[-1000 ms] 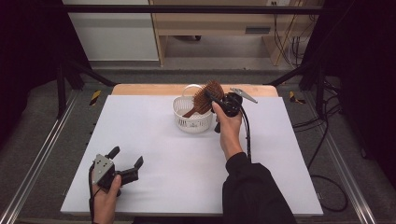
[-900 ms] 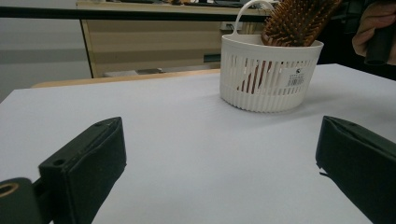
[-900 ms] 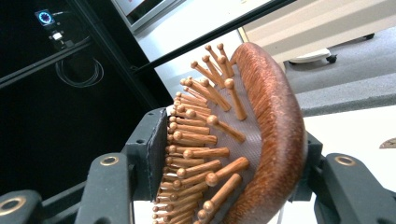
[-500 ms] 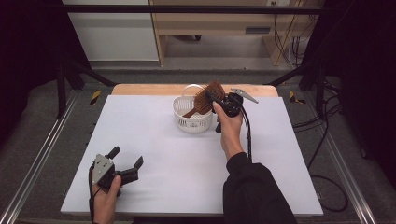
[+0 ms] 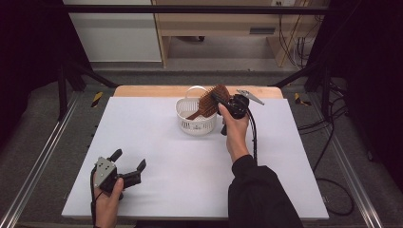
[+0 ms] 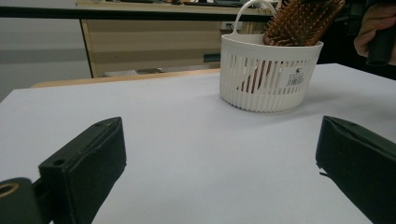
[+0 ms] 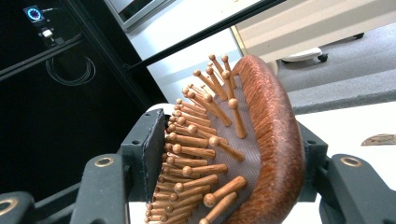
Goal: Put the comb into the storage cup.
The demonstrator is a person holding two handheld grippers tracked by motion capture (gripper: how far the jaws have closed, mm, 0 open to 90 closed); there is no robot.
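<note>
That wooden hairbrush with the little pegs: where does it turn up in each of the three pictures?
High view: the hairbrush leans in the white basket at the table's far middle, held by the right gripper.
Left gripper view: top right, its head rises from the basket.
Right gripper view: centre, close up between the jaws.
Shared landmark: the white basket, seen in the high and left gripper views.

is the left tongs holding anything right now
No, the left tongs sit open on the bare white table, well away from the basket.
</note>
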